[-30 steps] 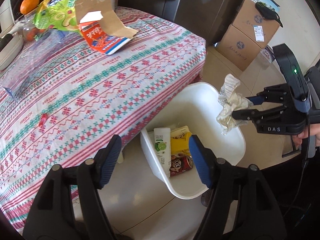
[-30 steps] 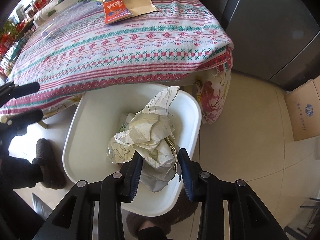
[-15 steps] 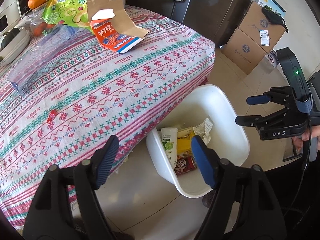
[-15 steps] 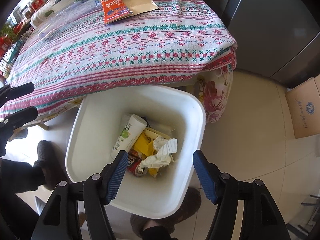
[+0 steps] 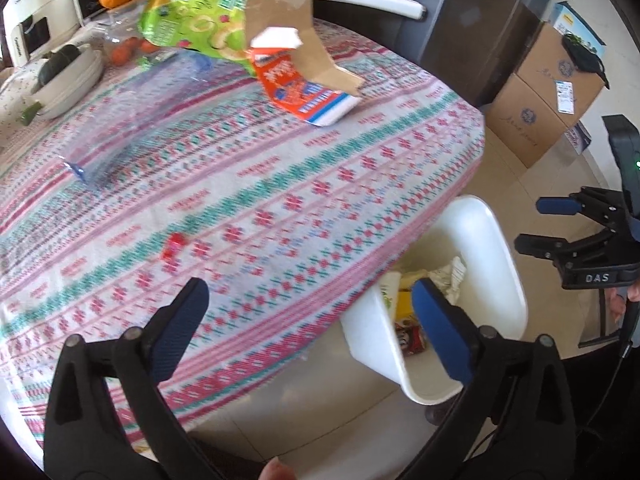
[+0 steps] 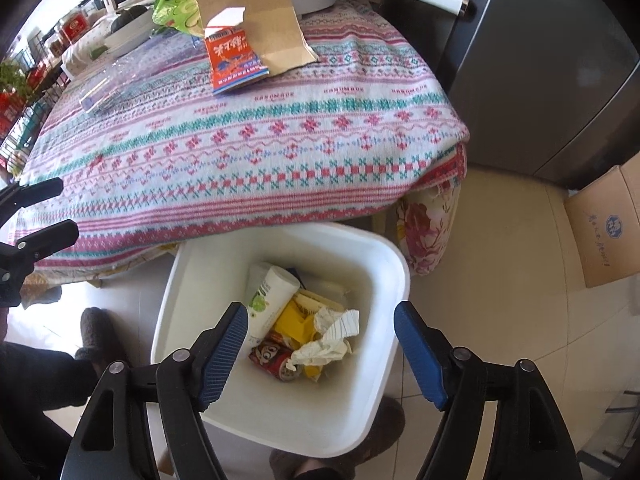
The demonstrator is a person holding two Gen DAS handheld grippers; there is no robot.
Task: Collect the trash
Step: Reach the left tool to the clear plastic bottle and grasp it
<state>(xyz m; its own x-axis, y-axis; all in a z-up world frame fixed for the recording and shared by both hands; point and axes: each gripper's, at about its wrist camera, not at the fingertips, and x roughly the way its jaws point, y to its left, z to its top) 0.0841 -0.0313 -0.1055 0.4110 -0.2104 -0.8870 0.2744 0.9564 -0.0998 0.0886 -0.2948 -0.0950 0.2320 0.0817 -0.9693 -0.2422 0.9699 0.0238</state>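
A white plastic bin [image 6: 192,288] stands on the tiled floor just beside a counter [image 6: 248,152] covered in a pink, teal and white patterned cloth. Inside the bin lies a crumpled wad of off-white paper [image 6: 326,340], creased and partly unfolded, with faint lines on one flap. It rests on top of other rubbish: a white bottle with a green label [image 6: 268,300], a yellow wrapper [image 6: 294,320] and a red can [image 6: 272,358].

The right hand-held gripper [image 6: 320,352] hovers above the bin, its blue-padded fingers spread wide apart and holding nothing. The left hand-held gripper [image 5: 308,324] is also spread wide and empty, positioned over the counter's edge, with the bin partly visible behind its right finger.

More rubbish lies on the counter's far side: an orange and white snack packet [image 5: 304,92], a torn piece of brown cardboard [image 5: 296,40] overlapping it, a green crisp bag [image 5: 200,12] and a clear plastic bag [image 5: 132,112]. A small red scrap [image 5: 174,246] sits nearer the left gripper.
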